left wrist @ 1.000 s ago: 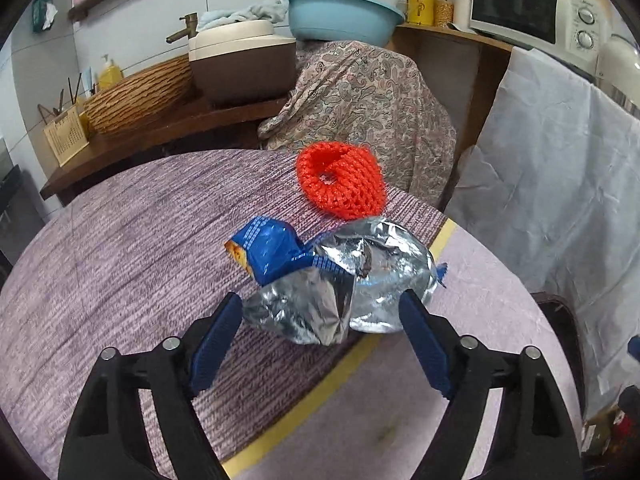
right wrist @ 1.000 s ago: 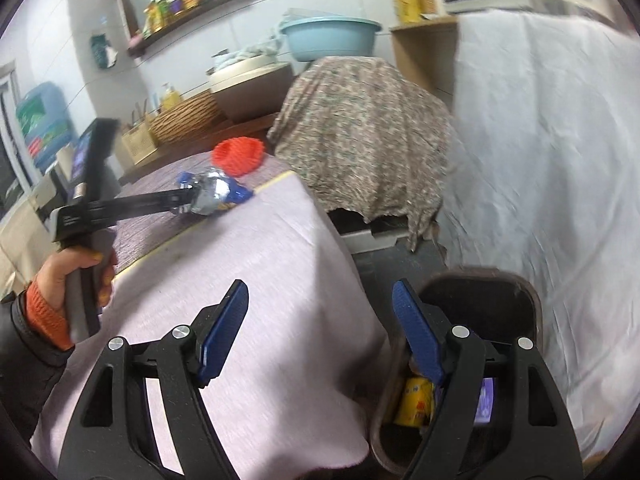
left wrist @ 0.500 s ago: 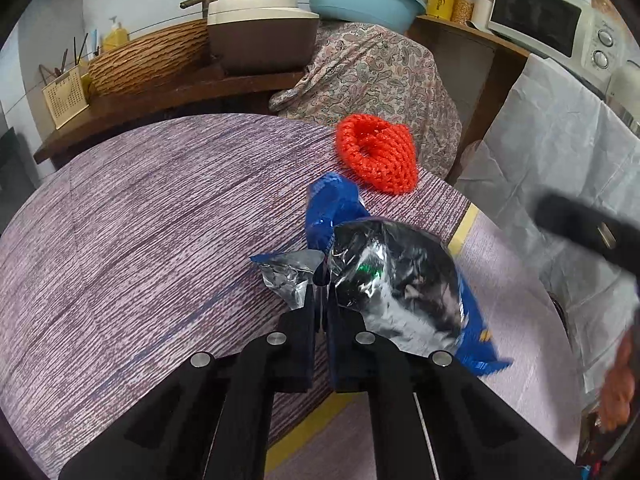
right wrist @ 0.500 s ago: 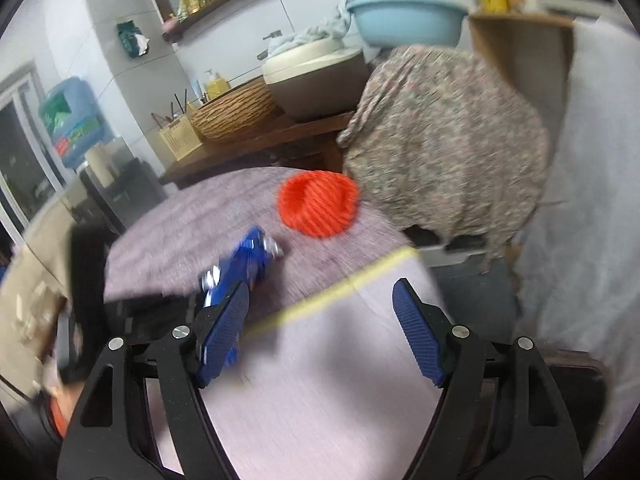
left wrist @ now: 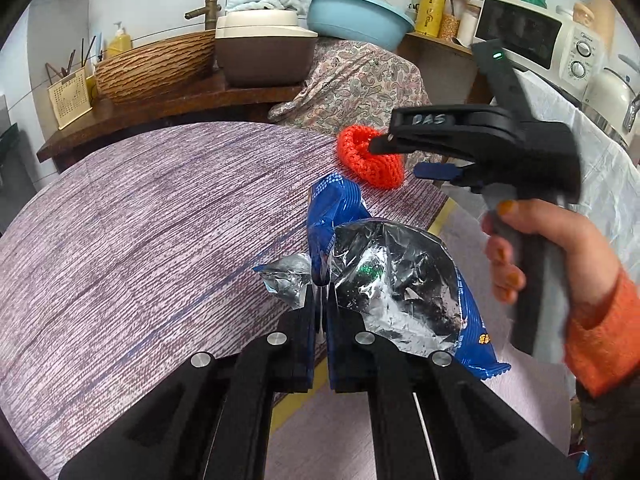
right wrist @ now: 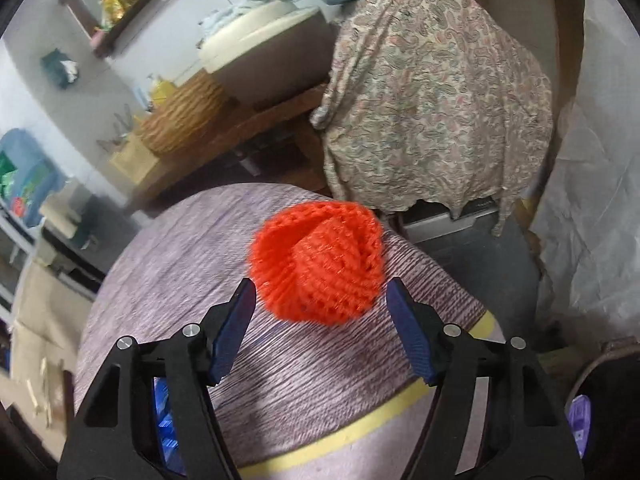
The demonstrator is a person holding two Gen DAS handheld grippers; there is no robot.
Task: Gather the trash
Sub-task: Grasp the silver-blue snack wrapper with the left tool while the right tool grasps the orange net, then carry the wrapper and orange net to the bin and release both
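Note:
A crumpled blue and silver snack bag [left wrist: 384,280] is lifted a little off the striped tablecloth [left wrist: 140,232], and my left gripper [left wrist: 320,292] is shut on its foil edge. A red foam fruit net [right wrist: 318,264] lies on the cloth near the table's far edge. My right gripper [right wrist: 322,308] straddles the red net [left wrist: 370,160], its jaws closing with the net between them and the pads still clear of it. In the left wrist view the right gripper [left wrist: 390,156] comes in from the right, held by a hand [left wrist: 548,248] in an orange cuff.
A dark bin [right wrist: 604,400] shows at the lower right, beside the table. A paisley-covered object [right wrist: 432,92] stands behind the table, a white sheet [right wrist: 592,200] hangs at the right. The wooden counter [left wrist: 160,108] holds a basket, a pot and a blue basin.
My left gripper shut on the snack bag and lifted it toward me. My right gripper swung from above the bin, across the table, to the red net, and its jaws have narrowed.

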